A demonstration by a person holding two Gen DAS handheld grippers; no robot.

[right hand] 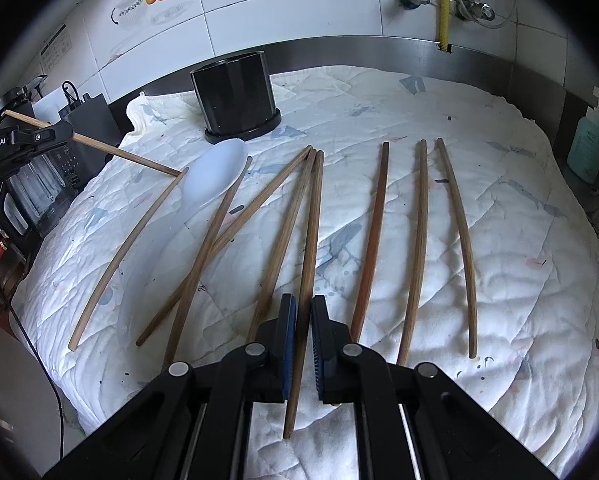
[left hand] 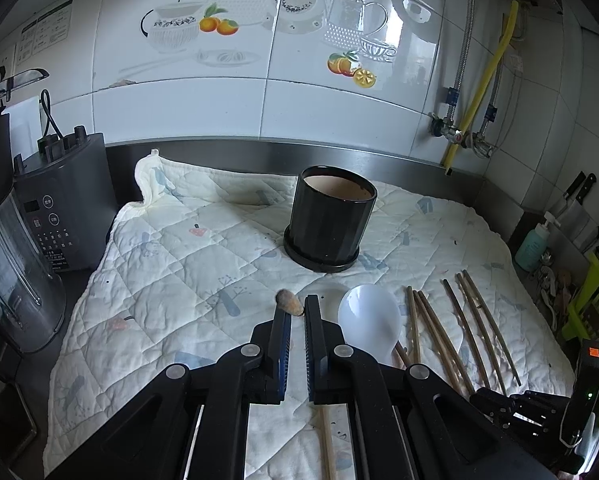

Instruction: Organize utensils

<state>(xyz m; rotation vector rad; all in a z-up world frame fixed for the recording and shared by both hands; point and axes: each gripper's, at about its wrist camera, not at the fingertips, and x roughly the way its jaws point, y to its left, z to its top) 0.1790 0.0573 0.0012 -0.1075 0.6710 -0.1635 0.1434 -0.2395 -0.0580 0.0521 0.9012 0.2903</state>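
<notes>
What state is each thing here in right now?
Left gripper: shut on raised wooden chopstick.
Right gripper: shut around lying wooden chopstick.
Black ceramic pot: upright, no utensils sticking out.
White plastic spoon: lying on quilted cloth.
Other chopsticks: loose, flat on the cloth.

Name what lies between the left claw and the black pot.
Only bare quilt separates the left claw from the black pot, as the left wrist view shows. The tip of the chopstick it holds pokes just past the claw.
</notes>
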